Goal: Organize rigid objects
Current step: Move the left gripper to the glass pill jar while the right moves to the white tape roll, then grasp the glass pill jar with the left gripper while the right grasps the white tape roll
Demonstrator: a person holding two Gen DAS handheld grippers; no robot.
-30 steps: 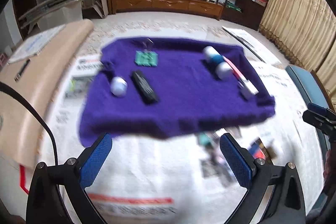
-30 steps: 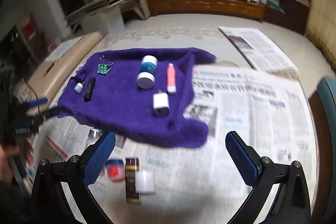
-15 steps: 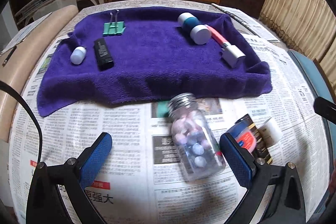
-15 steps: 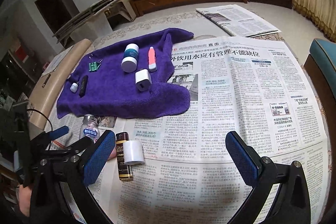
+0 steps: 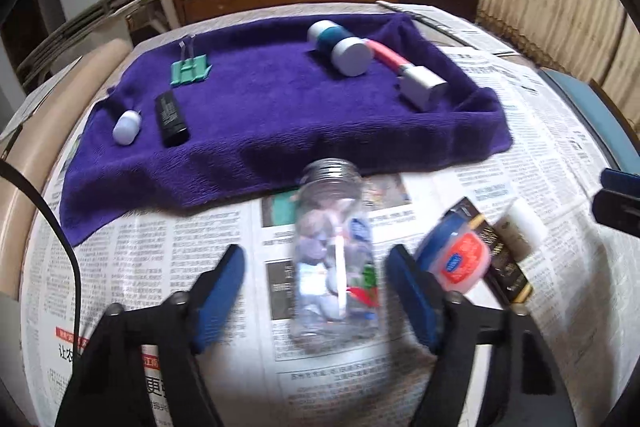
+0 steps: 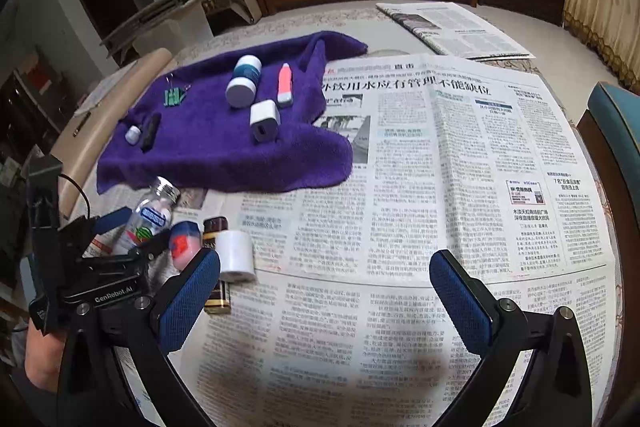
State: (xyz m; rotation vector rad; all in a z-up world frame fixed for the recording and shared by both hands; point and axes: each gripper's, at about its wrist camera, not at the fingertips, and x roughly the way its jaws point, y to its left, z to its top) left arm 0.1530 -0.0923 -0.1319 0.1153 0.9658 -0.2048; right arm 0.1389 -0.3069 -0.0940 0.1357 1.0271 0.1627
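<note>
A clear jar (image 5: pixel 336 259) with a metal lid, filled with coloured beads, lies on the newspaper in front of the purple towel (image 5: pixel 280 115). My left gripper (image 5: pixel 320 279) straddles it and its jaws are closing, with a gap still showing between the left pad and the glass. In the right wrist view the jar (image 6: pixel 150 215) lies at the left between the left gripper's fingers (image 6: pixel 116 219). My right gripper (image 6: pixel 324 291) stands open over bare newspaper, nothing between its pads.
On the towel lie a green binder clip (image 5: pixel 190 69), a black tube (image 5: pixel 172 115), a small white bottle (image 5: pixel 127 127), a teal-and-white pot (image 5: pixel 340 47), a pink tube (image 5: pixel 390 57) and a white charger (image 5: pixel 422 87). A red tin (image 5: pixel 460 259), brown box (image 5: pixel 504 267) and white roll (image 5: pixel 524 223) crowd the jar's right.
The left gripper has come down over the jar and its jaws have narrowed around it. The right gripper has sunk toward the newspaper, jaws unchanged.
</note>
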